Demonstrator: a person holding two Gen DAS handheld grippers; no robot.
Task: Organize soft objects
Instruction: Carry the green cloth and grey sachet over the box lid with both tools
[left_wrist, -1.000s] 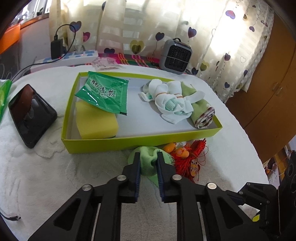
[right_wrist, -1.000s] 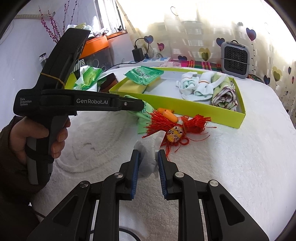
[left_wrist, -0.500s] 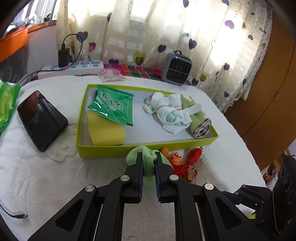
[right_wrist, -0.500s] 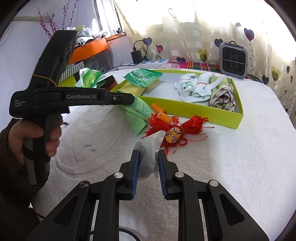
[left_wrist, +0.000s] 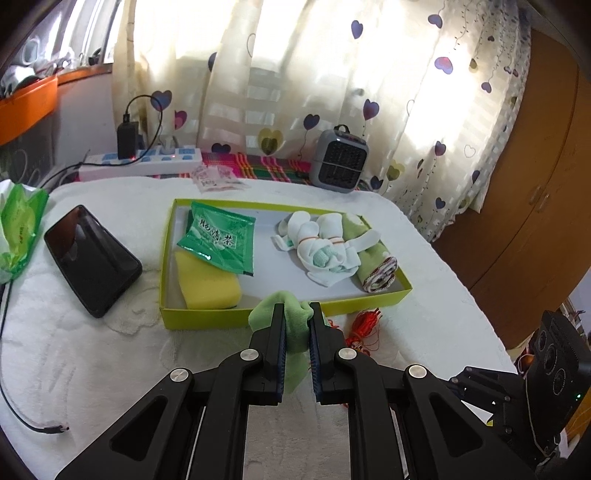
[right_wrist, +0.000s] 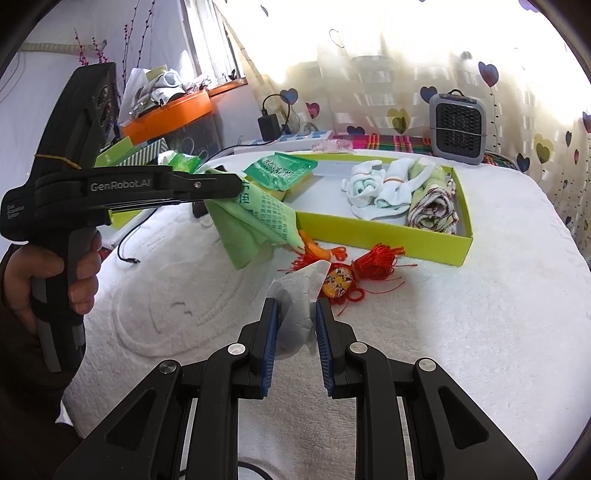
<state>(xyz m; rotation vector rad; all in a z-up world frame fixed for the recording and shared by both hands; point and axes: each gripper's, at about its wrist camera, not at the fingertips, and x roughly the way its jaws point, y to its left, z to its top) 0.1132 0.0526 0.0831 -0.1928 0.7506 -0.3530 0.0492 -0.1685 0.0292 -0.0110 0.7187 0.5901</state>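
Jaws of the left gripper (left_wrist: 296, 316) pinch the green cloth (left_wrist: 291, 325); the right gripper (right_wrist: 293, 314) clamps a white tissue (right_wrist: 295, 299).

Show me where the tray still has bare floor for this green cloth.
In the tray, the bare grey strip runs between the tea packet over the sponge and the white socks. The right end is crowded: socks against the rolled towel.
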